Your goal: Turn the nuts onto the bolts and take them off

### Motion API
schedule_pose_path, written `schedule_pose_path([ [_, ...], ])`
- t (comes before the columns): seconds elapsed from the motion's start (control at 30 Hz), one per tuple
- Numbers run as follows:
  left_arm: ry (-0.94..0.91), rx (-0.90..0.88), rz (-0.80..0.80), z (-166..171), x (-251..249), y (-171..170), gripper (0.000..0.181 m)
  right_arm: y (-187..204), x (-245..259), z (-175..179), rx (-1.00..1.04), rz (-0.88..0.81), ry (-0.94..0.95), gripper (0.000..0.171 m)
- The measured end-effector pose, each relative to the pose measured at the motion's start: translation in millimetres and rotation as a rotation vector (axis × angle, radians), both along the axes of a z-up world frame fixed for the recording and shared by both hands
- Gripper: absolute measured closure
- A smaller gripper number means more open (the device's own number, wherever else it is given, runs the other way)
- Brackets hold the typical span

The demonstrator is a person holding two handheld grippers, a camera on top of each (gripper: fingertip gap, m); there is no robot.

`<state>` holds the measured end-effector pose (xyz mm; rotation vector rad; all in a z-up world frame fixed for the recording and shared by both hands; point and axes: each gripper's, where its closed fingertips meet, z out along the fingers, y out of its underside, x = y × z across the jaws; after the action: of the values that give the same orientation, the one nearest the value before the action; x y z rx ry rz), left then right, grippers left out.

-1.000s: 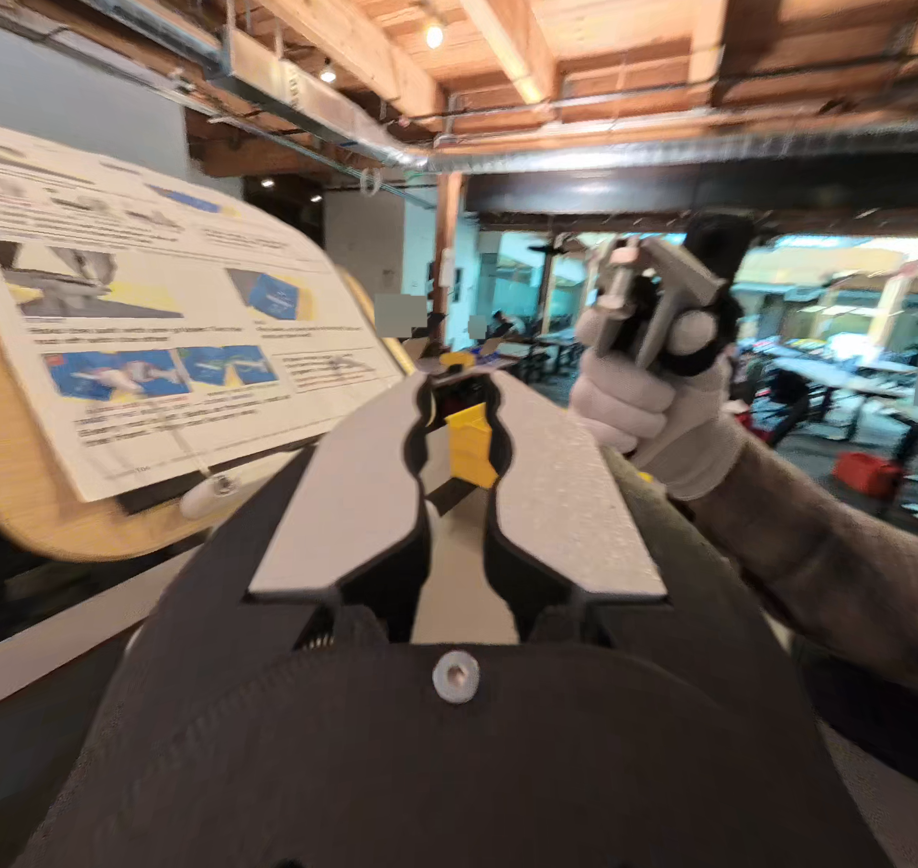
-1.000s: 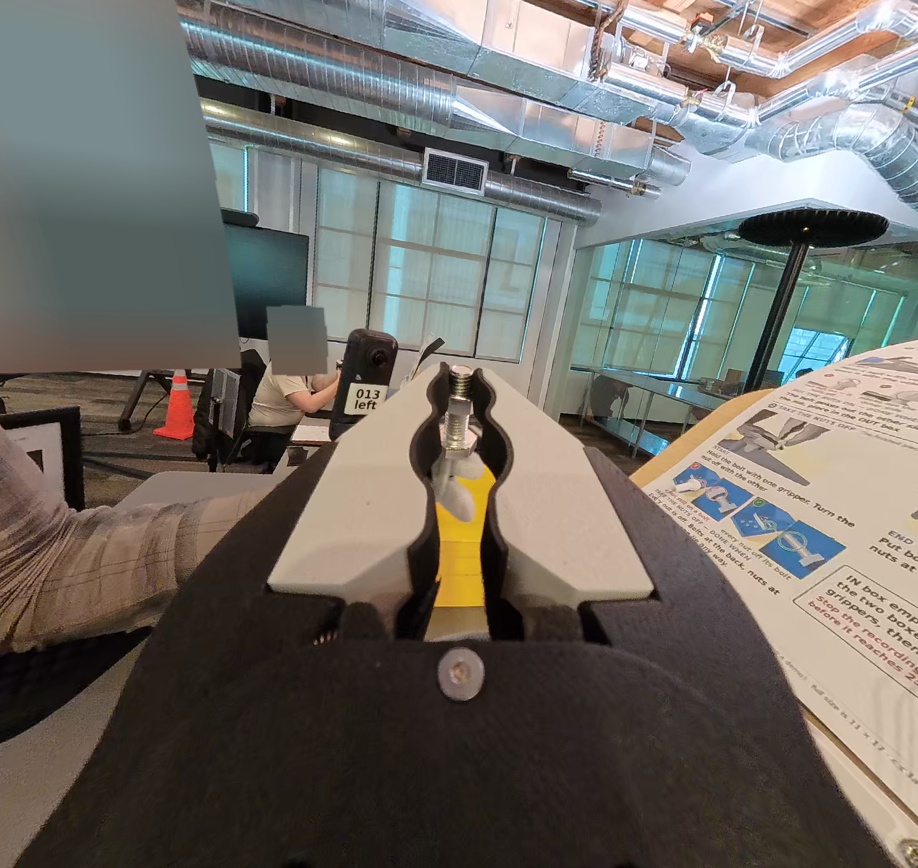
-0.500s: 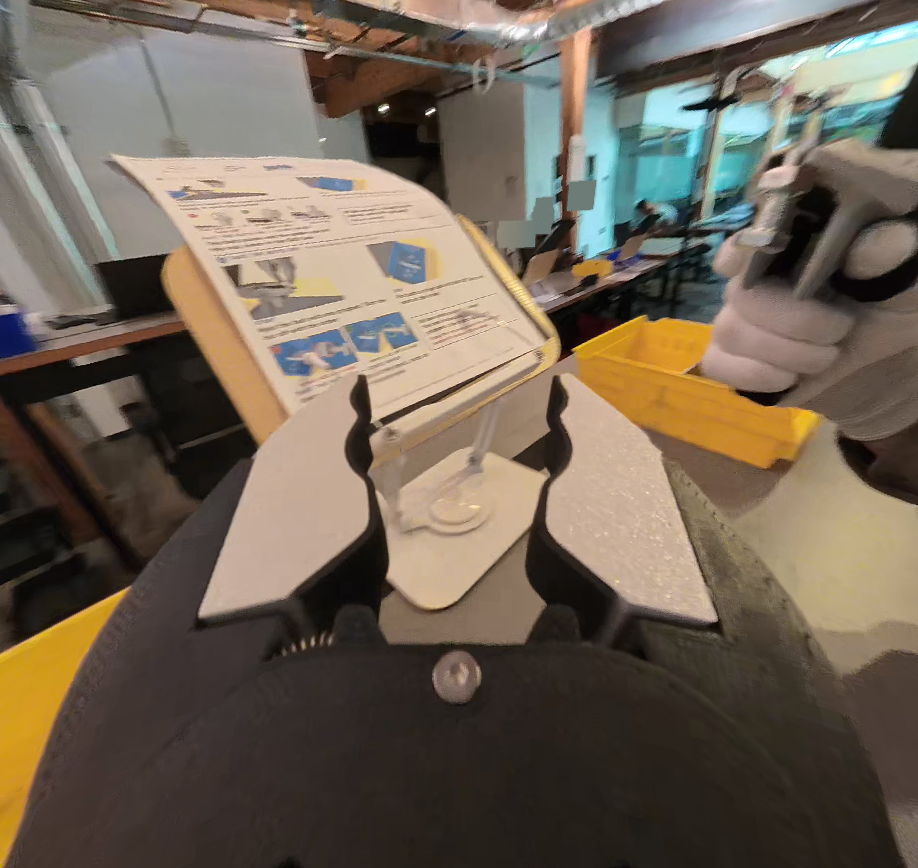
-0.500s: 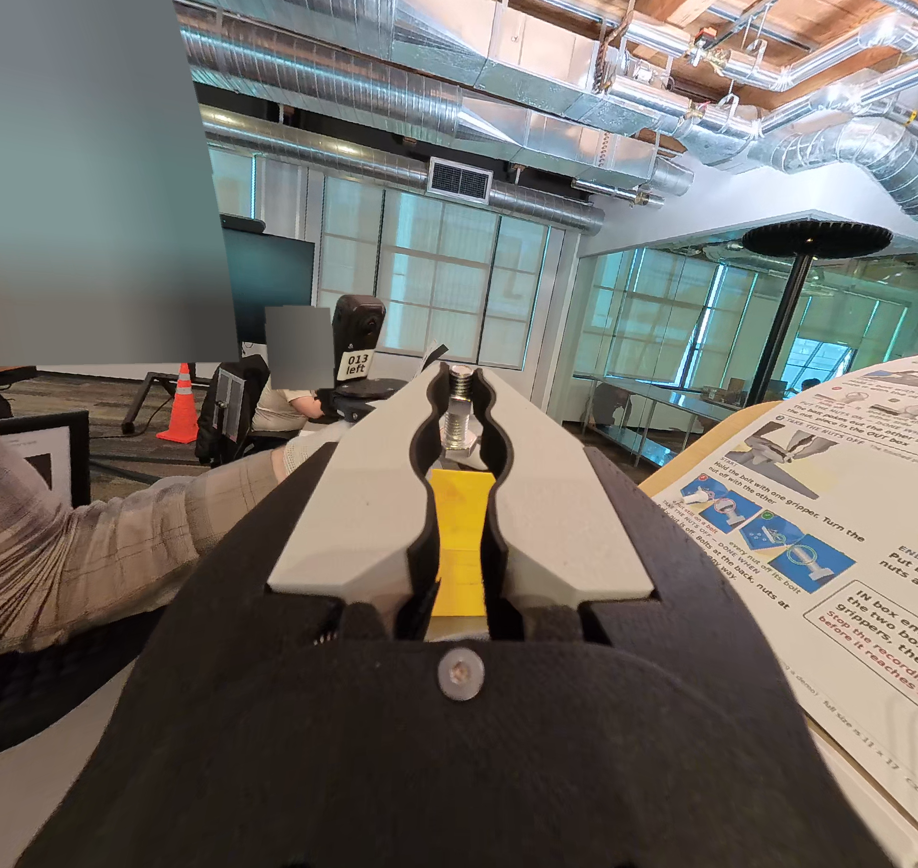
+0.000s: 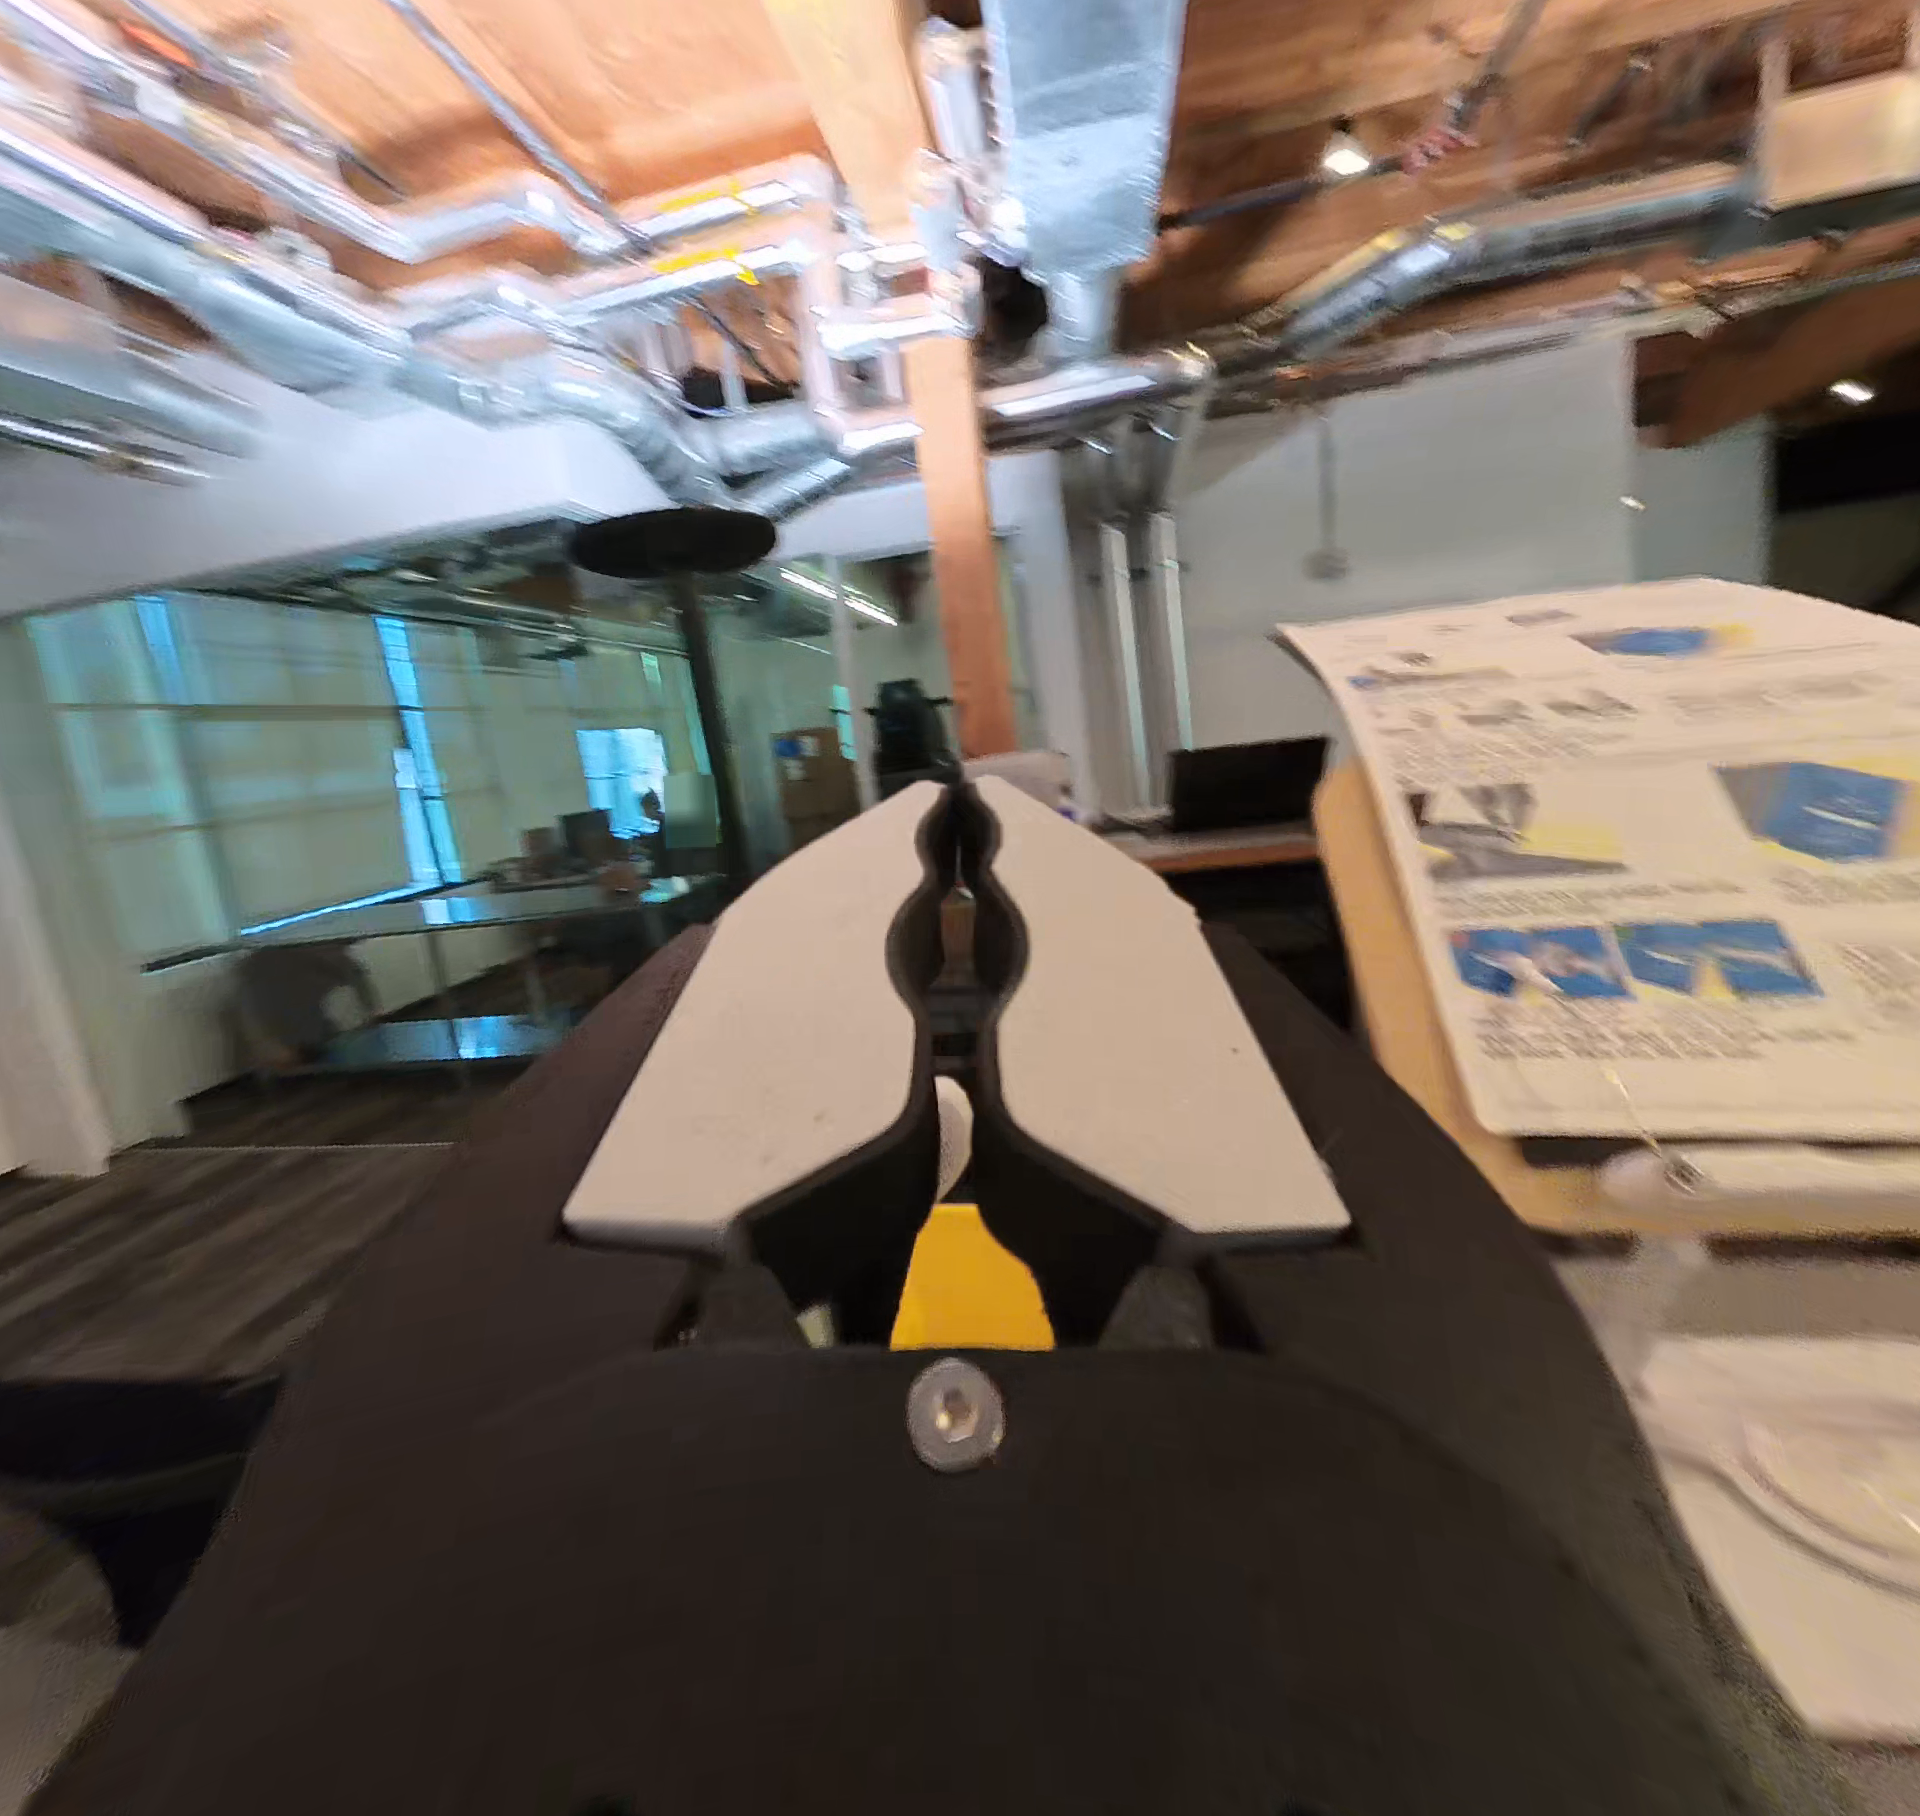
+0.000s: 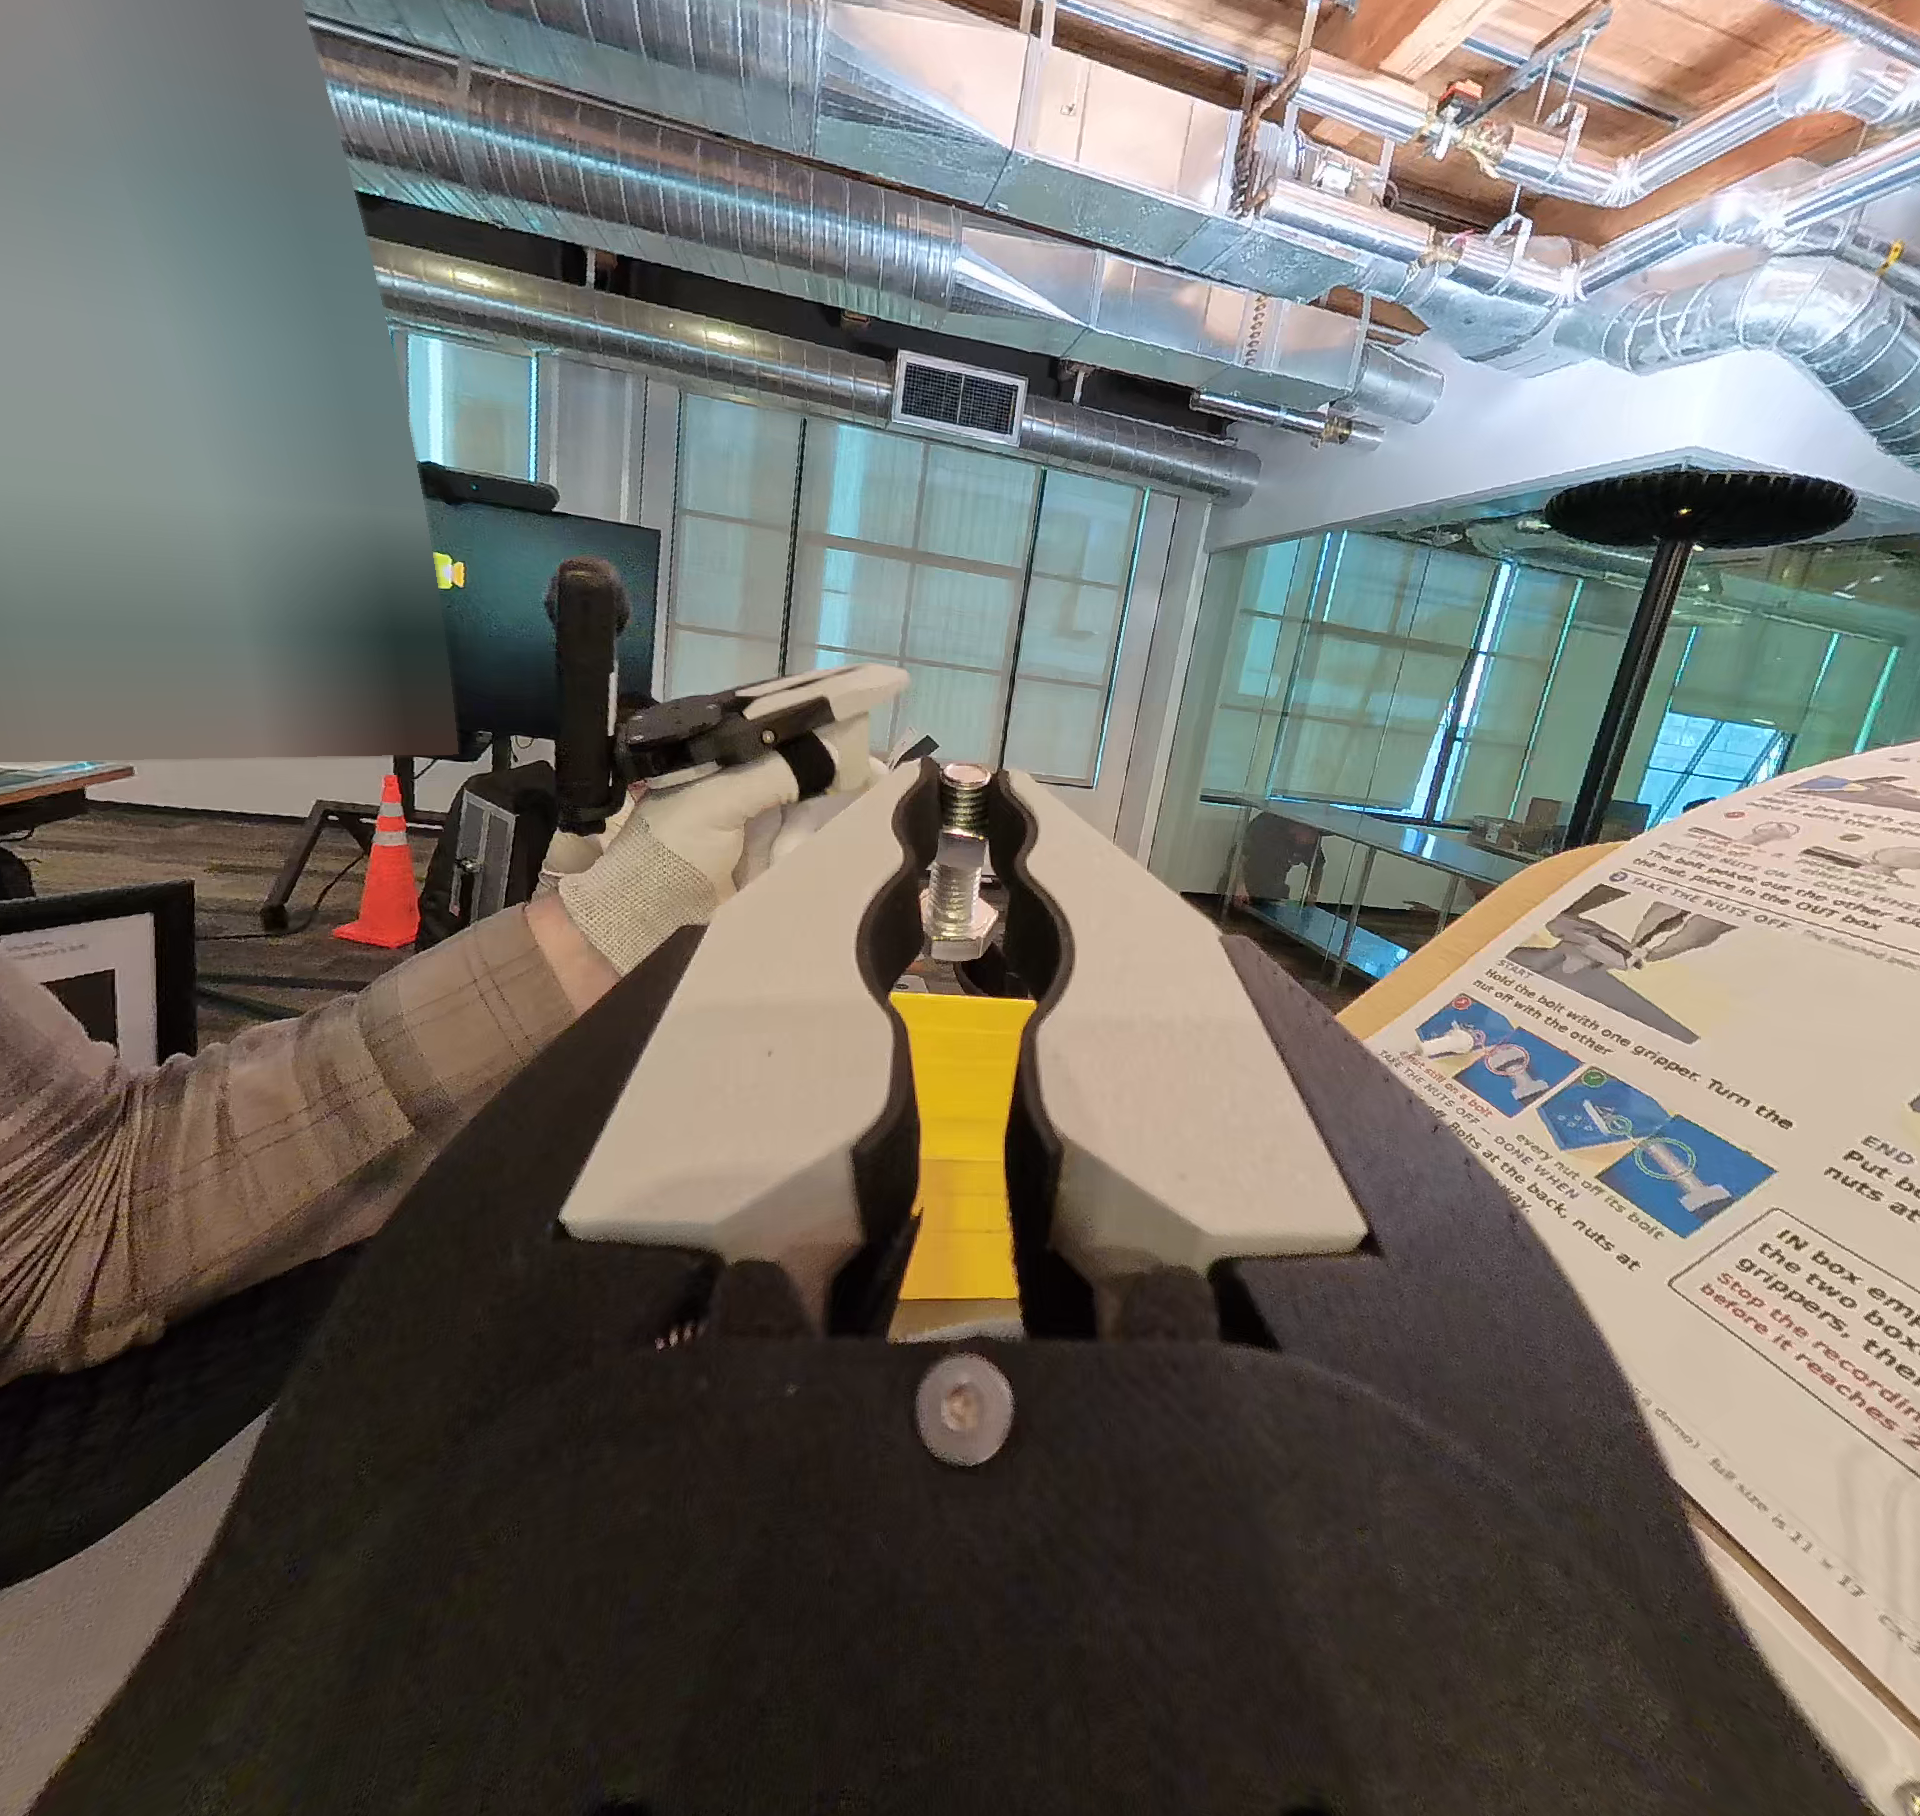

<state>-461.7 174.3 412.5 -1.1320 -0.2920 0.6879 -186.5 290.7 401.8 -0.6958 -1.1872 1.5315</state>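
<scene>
1. Two tongs in play. Right tongs [image 6: 964, 810] were clenched on a silver threaded steel bolt [image 6: 962, 867], thread end up, hex head low between the grey fingers [image 6: 1164, 1039].
2. Left tongs [image 5: 961, 798] were pressed together, tips meeting, with nothing gripped.
3. In the right wrist view, a white-gloved hand [image 6: 707, 831] held the left tongs just left of the bolt.
4. A printed instruction sheet [image 6: 1704, 1122] stood right, on a wooden board.

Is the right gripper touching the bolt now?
Touching. The right wrist view shows the right gripper shut on the bolt, both fingers pressing its threaded shank.
</scene>
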Motion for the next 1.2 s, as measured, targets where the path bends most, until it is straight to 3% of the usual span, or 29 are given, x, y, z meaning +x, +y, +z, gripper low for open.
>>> schedule_pose_path([
  [0.2,-0.039,0.302,0.128,23.4,-20.2,-67.6,0.178,2.4,-1.8,-2.9,-0.005,0.000,-0.006,0.164],
  [0.27,-0.058,0.359,0.126,26.6,-25.6,-81.2,0.160,3.0,-2.5,-3.8,-0.007,0.000,-0.009,0.164],
  [0.33,-0.075,0.308,0.090,23.3,-26.1,-70.1,0.153,3.2,-3.0,-4.2,-0.010,0.002,-0.009,0.164],
  [0.43,-0.020,0.158,-0.029,13.5,-3.7,-25.2,0.179,3.6,-4.0,-5.2,-0.009,0.000,-0.013,0.164],
  [0.5,-0.008,0.079,-0.124,3.0,18.1,11.2,0.167,3.9,-4.2,-5.9,-0.009,0.000,-0.014,0.164],
  [0.6,-0.015,-0.114,-0.283,-25.5,55.2,70.2,0.135,5.3,-4.2,-6.9,-0.008,-0.005,-0.019,0.164],
  [0.7,0.041,-0.333,-0.455,-59.8,92.1,104.2,0.140,8.8,-1.0,-5.6,-0.013,-0.012,-0.013,0.164],
  [0.73,0.058,-0.340,-0.487,-62.1,99.9,106.2,0.156,10.1,0.9,-4.2,-0.014,-0.015,-0.009,0.164],
  [0.8,0.063,-0.291,-0.535,-55.3,111.8,106.5,0.161,12.6,5.0,-1.1,-0.014,-0.022,0.001,0.164],
  [0.83,0.059,-0.331,-0.582,-60.1,118.9,108.5,0.176,13.7,6.9,0.2,-0.014,-0.024,0.005,0.164],
  [0.9,0.065,-0.405,-0.655,-72.2,126.3,110.0,0.173,16.3,9.5,1.7,-0.018,-0.029,0.010,0.164],
  [1.0,-0.020,-0.509,-0.894,-92.2,145.0,102.9,0.138,17.5,9.3,0.4,-0.024,-0.026,0.008,0.164],
  [1.03,-0.049,-0.495,-0.951,-90.8,148.0,99.3,0.135,16.9,8.6,-0.2,-0.023,-0.023,0.006,0.164],
  [1.07,-0.070,-0.467,-0.993,-87.7,149.7,96.2,0.139,16.7,7.8,-0.7,-0.025,-0.021,0.005,0.164],
  [1.13,-0.059,-0.434,-1.096,-85.8,161.6,90.4,0.165,15.1,5.8,-2.0,-0.027,-0.015,0.001,0.164],
  [1.2,-0.071,-0.441,-1.128,-90.0,168.2,94.3,0.162,12.8,2.8,-4.3,-0.028,-0.008,-0.007,0.164],
])
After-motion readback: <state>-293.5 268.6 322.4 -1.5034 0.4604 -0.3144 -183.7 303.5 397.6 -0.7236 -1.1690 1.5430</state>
